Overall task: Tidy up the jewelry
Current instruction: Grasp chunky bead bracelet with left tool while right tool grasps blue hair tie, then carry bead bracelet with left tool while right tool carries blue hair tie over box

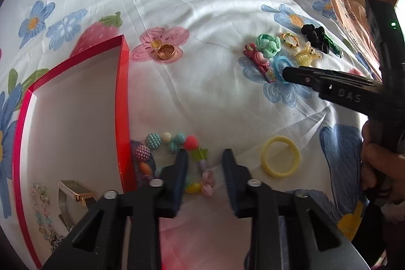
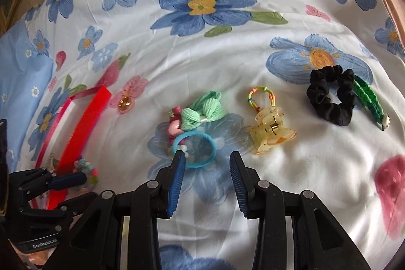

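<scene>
Straddling the beaded bracelet [image 1: 174, 161] beside the red box [image 1: 121, 103], your left gripper [image 1: 203, 156] is spread open; your right gripper [image 2: 206, 160], also open, reaches the blue hair tie [image 2: 195, 149]. Farther off, the claw clip [image 2: 272, 130], black scrunchie [image 2: 329, 98] and gold ring [image 1: 165, 51] lie unsorted; I'd say you're barely started.
</scene>
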`<control>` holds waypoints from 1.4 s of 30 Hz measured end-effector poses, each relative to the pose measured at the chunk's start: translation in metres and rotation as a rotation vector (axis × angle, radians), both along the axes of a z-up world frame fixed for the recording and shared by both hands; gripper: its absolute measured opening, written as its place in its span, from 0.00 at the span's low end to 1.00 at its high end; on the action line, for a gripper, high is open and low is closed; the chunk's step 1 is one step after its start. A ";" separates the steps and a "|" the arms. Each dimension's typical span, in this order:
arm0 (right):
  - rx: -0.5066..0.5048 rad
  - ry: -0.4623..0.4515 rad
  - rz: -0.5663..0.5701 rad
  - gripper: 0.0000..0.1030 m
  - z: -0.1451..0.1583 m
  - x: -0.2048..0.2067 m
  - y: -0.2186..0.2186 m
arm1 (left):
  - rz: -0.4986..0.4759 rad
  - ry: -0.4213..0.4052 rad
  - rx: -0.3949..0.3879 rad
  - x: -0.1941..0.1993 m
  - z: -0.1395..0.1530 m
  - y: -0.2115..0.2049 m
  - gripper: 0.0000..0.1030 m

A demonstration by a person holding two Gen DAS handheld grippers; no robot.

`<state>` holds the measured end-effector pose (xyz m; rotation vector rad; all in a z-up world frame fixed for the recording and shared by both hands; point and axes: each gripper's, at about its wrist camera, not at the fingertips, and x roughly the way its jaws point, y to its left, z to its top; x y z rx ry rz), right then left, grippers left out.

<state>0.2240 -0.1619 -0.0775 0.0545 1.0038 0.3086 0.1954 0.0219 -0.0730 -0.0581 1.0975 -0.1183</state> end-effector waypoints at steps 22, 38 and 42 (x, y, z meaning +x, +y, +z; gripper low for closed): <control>0.058 -0.060 0.082 0.02 0.043 -0.043 0.022 | 0.067 -0.184 -0.181 -0.057 0.062 0.045 0.10; 0.088 -0.079 0.224 0.03 0.062 -0.061 0.086 | 0.138 -0.269 -0.184 -0.107 0.100 0.087 0.10; 0.091 -0.078 0.266 0.03 0.063 -0.063 0.107 | 0.170 -0.269 -0.188 -0.113 0.101 0.103 0.10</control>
